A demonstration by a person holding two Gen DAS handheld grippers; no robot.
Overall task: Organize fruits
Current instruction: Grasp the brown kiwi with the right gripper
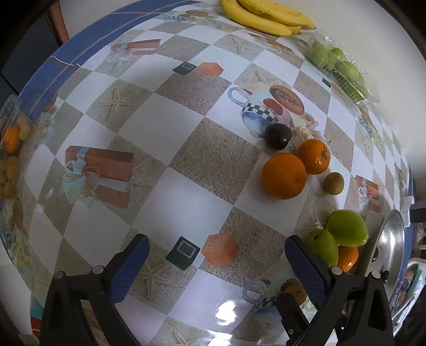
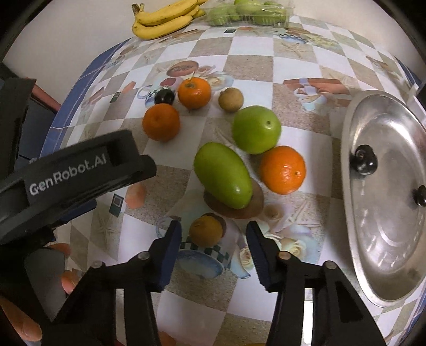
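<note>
Fruits: loose on a checked tablecloth [image 2: 250,66], grouped left of a steel lid [image 2: 386,239] that lies knob-up at the table's right edge.
Bananas [image 2: 162,21]: a bunch at the far edge, long axis running left to right in the right wrist view, stem end at the left.
Green fruit pack [image 2: 247,12]: a clear tray just right of the bananas.
Oblong green fruit [image 2: 222,178]: long axis slanting from upper left to lower right, lying over a printed brown disc.
Round green fruit [image 2: 255,129]: just beyond the oblong one, dimple facing right.
Oranges: one [image 2: 282,169] right of the oblong fruit, touching the round green one; two more, [image 2: 160,121] and [image 2: 194,91], further back.
Dark plum [image 2: 164,96]: between those two far oranges.
Brown fruits: one [image 2: 230,99] by the far orange; another [image 2: 206,230] between the right gripper's fingers.
Right gripper [image 2: 213,248]: partly open, pads on either side of that brown fruit, apart from it.
Left gripper [image 1: 217,262]: wide open, nothing between its pads, over bare cloth.
</note>
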